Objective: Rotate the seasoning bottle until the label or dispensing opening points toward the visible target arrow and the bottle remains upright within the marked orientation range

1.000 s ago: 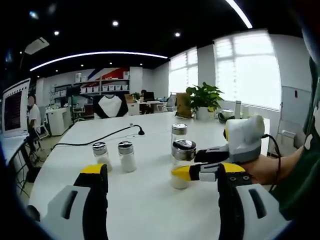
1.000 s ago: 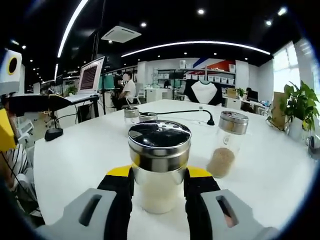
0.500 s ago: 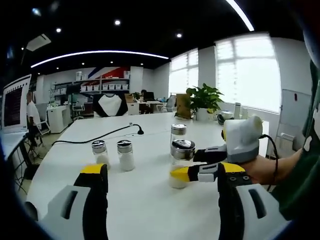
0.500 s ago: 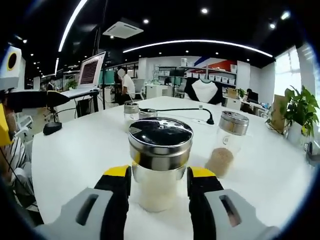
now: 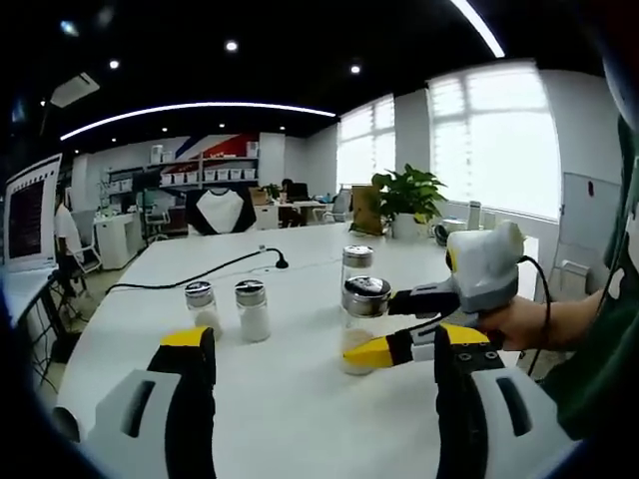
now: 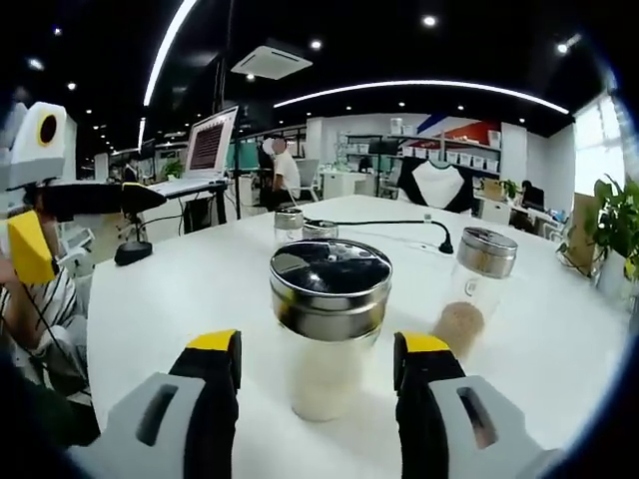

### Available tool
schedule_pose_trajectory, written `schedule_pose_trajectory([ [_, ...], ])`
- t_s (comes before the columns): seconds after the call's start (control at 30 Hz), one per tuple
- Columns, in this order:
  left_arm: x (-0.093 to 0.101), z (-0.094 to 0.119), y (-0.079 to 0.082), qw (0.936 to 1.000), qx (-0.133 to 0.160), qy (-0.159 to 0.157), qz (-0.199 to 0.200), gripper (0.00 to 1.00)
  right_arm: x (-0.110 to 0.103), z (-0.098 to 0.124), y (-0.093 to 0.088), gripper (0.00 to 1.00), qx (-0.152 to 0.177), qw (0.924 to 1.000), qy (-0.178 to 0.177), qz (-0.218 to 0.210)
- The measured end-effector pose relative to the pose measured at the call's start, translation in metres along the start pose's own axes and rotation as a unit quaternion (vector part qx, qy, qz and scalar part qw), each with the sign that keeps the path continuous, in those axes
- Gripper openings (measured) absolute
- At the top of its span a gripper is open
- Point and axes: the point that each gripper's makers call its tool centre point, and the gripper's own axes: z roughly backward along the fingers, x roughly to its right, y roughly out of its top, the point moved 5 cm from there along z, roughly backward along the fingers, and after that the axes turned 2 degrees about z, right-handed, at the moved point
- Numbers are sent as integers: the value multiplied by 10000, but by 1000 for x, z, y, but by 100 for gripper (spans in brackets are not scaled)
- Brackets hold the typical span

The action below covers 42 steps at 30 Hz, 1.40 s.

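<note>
Your right gripper (image 6: 319, 364) holds its jaws open around the upright seasoning bottle (image 6: 328, 334), without touching; your left gripper (image 5: 324, 369) jaws are open too.

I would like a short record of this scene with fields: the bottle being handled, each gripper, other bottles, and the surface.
handled bottle: seasoning bottle with steel lid, white powder, upright on the table
right gripper: right gripper open, jaws either side of the bottle, gaps showing
left gripper: left gripper open, nothing between its jaws
other bottles: brown-powder bottle; two small shakers
target arrow: cannot tell
</note>
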Motion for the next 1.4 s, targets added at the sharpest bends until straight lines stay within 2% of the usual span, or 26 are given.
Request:
schedule_pose_trajectory([
  [0.13,1,1,1,9999,63,-55,91,96,5,3,0,64,108,9998,102,136],
  [0.23,1,1,1,10000,45,-42,52,96,7,3,0,64,244,9986,453,-80],
  [0.33,1,1,0,9999,34,-49,88,96,14,2,-2,64,284,9979,583,0],
  [0.4,2,3,0,9999,34,-49,99,96,17,1,-4,64,309,9961,826,83],
  [0.43,2,3,0,9999,32,-47,94,96,18,1,-4,64,352,9947,960,108],
  [0.47,2,3,0,9999,29,-39,87,96,18,0,-5,64,352,9911,1247,292],
  [0.53,2,3,0,9999,15,-30,106,96,21,0,-5,63,442,9863,1526,448],
  [0.7,4,2,3,9999,71,-45,119,96,27,-1,1,63,655,9790,1877,448],
  [0.77,5,0,4,9998,84,-97,121,96,24,-3,4,63,746,9723,2162,491],
  [0.8,6,0,4,9998,83,-114,124,96,25,-4,5,64,750,9717,2180,510],
  [0.9,7,-1,4,9999,39,-135,55,96,24,-8,9,63,787,9639,2475,588],
  [0.93,6,-1,4,9999,32,-135,52,96,25,-9,10,63,786,9639,2485,552],
  [1.13,4,-1,2,9999,-38,-138,57,96,19,-13,11,59,789,9526,2909,407],
  [1.2,3,0,1,9999,-54,-135,41,96,18,-15,11,58,876,9499,2941,588],
  [1.4,2,0,-1,9999,-104,-129,38,96,16,-17,8,48,884,9469,3052,487],
])
